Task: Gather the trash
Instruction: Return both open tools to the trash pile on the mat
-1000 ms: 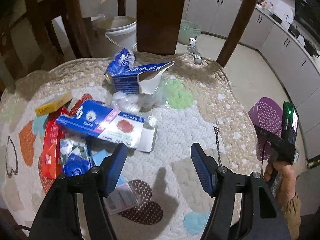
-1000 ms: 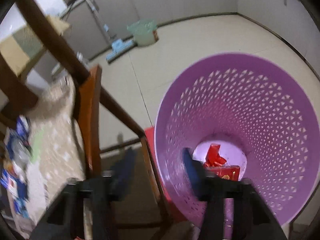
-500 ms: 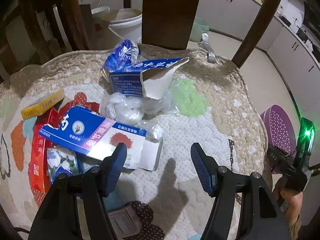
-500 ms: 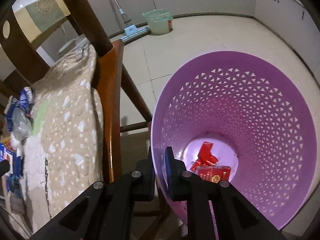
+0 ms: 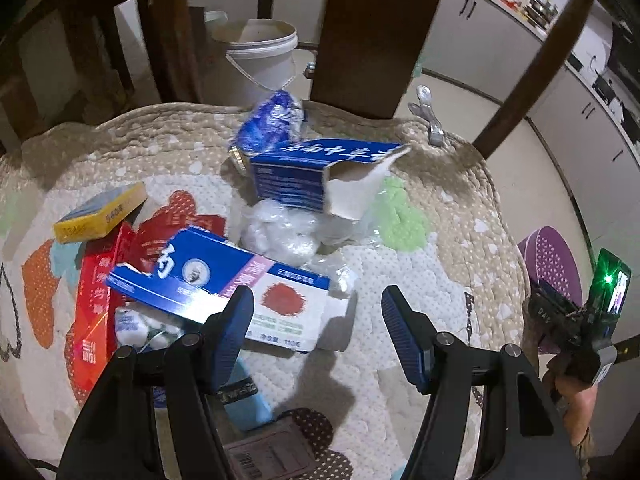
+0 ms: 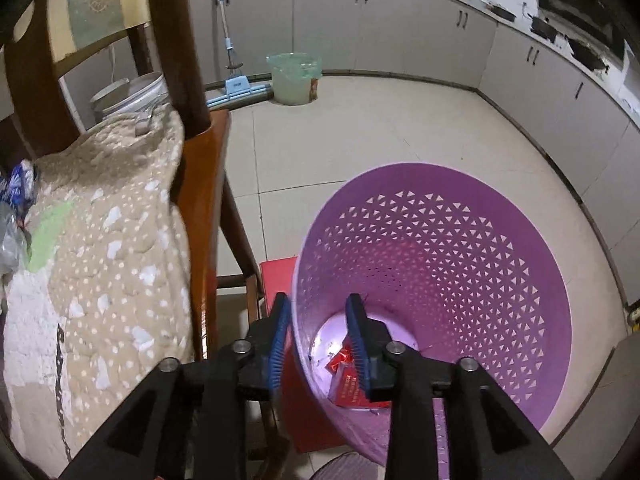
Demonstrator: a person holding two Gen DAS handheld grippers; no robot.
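Trash lies on a quilted chair cushion (image 5: 420, 288): a flat blue-and-white box (image 5: 224, 284), a torn blue carton (image 5: 320, 176), a blue wrapper (image 5: 272, 124), crumpled clear plastic (image 5: 284, 236), a yellow box (image 5: 100, 212) and red packets (image 5: 100, 308). My left gripper (image 5: 318, 332) is open and empty, just above the flat box's near end. My right gripper (image 6: 318, 340) straddles the near rim of the purple basket (image 6: 460, 248), jaws partly apart, one finger inside and one outside. Red wrappers (image 6: 348, 376) lie in the basket's bottom.
A white bucket (image 5: 260, 60) and dark chair backs stand behind the cushion. The wooden chair frame (image 6: 204, 208) is left of the basket. A green bin (image 6: 294, 78) and a mop (image 6: 234, 80) stand on the tiled floor by grey cabinets.
My left gripper has moved forward over the trash, staying open. My right gripper closed to nearly shut, then opened partway; it now straddles the basket's rim, and its view has tilted up toward the cabinets.
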